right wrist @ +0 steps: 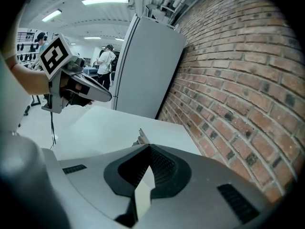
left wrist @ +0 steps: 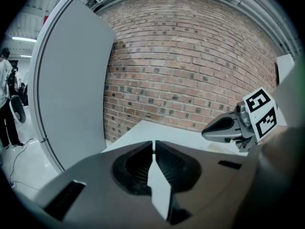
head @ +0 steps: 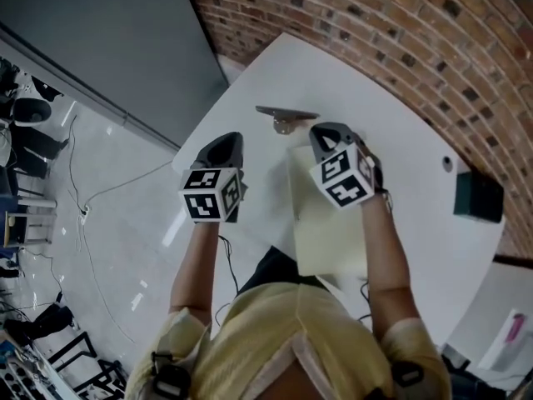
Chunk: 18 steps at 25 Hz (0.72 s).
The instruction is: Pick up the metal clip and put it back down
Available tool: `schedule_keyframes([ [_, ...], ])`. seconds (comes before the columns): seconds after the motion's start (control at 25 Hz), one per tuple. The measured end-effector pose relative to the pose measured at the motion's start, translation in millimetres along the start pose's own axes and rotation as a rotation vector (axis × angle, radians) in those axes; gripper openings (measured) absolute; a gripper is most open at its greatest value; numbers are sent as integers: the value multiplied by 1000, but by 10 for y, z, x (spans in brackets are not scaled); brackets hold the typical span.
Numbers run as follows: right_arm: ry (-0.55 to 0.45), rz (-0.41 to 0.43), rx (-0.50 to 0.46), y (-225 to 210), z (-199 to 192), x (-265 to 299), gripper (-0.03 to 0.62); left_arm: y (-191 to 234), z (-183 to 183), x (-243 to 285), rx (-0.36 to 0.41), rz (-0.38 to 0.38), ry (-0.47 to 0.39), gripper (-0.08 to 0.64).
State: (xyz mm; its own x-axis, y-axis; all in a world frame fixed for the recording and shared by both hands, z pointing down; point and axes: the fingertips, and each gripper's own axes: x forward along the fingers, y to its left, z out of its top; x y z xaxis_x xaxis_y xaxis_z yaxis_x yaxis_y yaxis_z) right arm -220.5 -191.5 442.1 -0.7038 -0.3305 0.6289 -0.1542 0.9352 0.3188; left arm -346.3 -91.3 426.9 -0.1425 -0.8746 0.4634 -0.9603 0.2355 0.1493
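Observation:
The metal clip (head: 286,117) rests on the white table (head: 400,115), just beyond both grippers, with nothing holding it. My right gripper (head: 323,132) hovers a little to its right, jaws shut and nothing between them. In the right gripper view the clip (right wrist: 141,136) peeks out just past the closed jaws (right wrist: 149,147). My left gripper (head: 226,142) hangs near the table's left edge, left of the clip and apart from it. In its own view the left gripper (left wrist: 153,145) has its jaws together with only a thin slit, and it holds nothing.
A pale sheet (head: 329,223) lies on the table under my right arm. A black box (head: 478,195) stands at the table's right side. A brick wall (head: 416,23) curves behind the table, with a grey panel (head: 108,48) at its left. Cables trail on the floor at the left.

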Motion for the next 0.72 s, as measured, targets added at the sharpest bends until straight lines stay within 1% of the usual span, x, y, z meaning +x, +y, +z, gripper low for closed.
schedule_keyframes([
  [0.2, -21, -42, 57, -20, -77, -203, 3, -114, -31, -112, 1, -3, -5, 17],
  [0.48, -49, -80, 152, 7, -51, -455, 3, -228, 13, -280, 1, -2, -33, 17],
  [0.72, -67, -98, 188, 86, -78, -585, 3, -353, -4, -410, 13, -9, -51, 17],
])
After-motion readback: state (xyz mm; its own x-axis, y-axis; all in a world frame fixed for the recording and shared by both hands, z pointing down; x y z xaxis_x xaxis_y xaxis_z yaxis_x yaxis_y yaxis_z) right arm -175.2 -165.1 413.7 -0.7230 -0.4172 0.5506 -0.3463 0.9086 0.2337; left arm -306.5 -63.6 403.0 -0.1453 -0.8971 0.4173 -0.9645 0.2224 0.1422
